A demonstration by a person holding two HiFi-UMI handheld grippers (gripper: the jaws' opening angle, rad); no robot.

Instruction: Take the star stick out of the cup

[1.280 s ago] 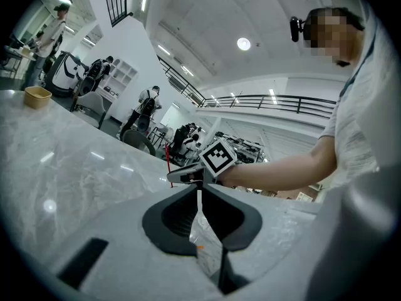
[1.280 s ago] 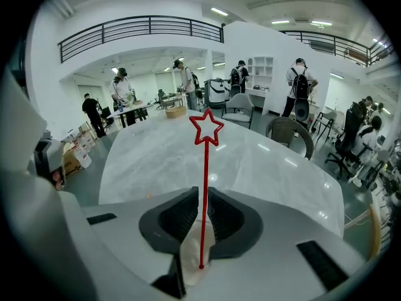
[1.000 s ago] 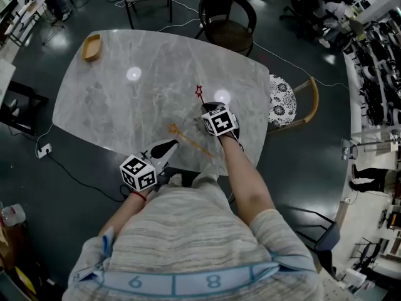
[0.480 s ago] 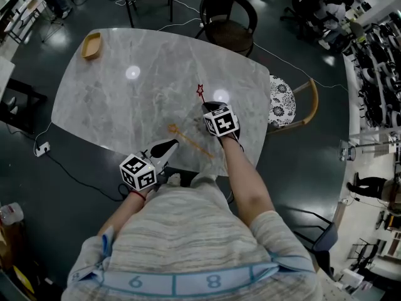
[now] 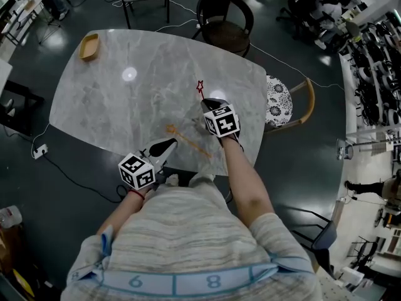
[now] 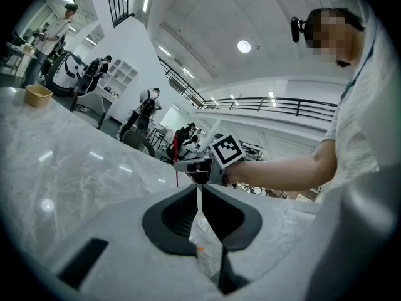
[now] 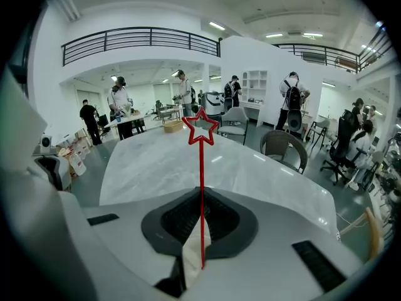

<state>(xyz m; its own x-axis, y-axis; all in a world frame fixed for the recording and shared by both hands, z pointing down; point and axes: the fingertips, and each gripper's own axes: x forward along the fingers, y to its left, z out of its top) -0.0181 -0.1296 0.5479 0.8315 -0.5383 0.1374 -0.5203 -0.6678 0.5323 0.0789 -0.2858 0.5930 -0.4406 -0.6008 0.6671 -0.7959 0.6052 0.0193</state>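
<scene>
Fingers of the right gripper are pinched on the thin red shaft of the star stick, which runs straight out between them, its open star outline at the far end. From the head view the right gripper is held over the grey marble worktop, near its right edge, and the star stick points away from the person toward the far side.

Down at the near edge, the left gripper sits low beside the person's body, aimed across at the right one. Its fingers are pressed together with nothing between them (only a narrow slit shows), and past the left gripper the right hand's marker cube is in sight.

1 yellow stick lies flat on the worktop between the 2 grippers, touched by neither. A small wooden tray sits at the far left corner, well apart from both. A dark round chair stands at the far edge.
</scene>
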